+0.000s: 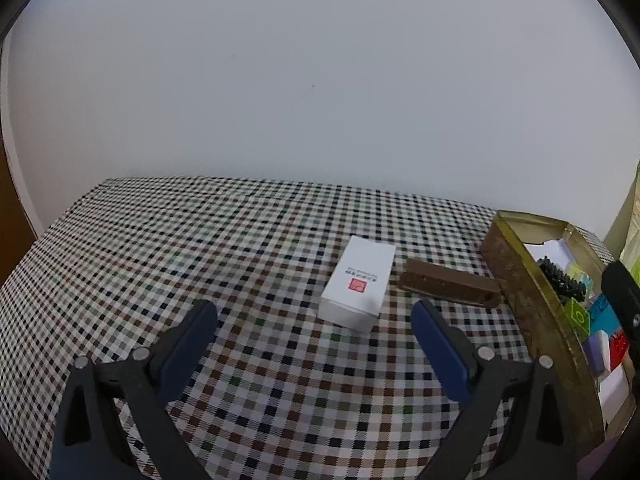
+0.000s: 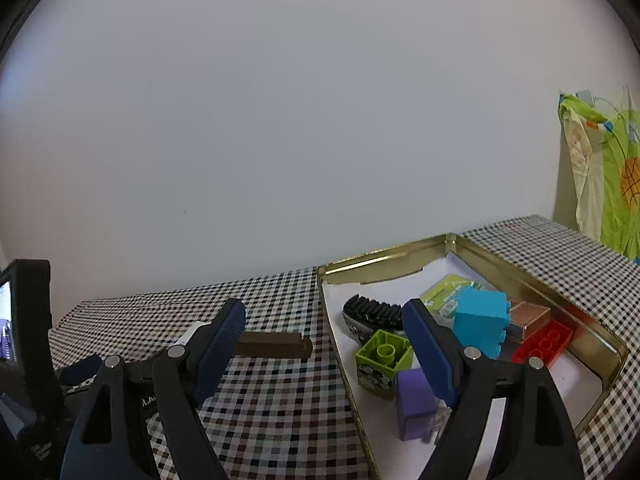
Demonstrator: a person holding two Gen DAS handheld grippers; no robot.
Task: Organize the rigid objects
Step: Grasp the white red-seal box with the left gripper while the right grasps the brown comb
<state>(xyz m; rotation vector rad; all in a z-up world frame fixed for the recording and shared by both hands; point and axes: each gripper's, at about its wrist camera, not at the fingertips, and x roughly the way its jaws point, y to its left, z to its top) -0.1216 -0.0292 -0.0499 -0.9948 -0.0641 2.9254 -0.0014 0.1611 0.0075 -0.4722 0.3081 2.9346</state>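
A white box with a red square mark lies on the checkered cloth, just ahead of my open, empty left gripper. A brown bar lies right of it, next to the gold tin. In the right wrist view the tin holds a black comb, a green brick, a blue brick, a red brick, a purple block and a green packet. My right gripper is open and empty, above the tin's left edge. The brown bar lies left of the tin.
The checkered tablecloth reaches a plain white wall. A green and yellow cloth hangs at the far right. The left gripper's body shows at the left edge of the right wrist view.
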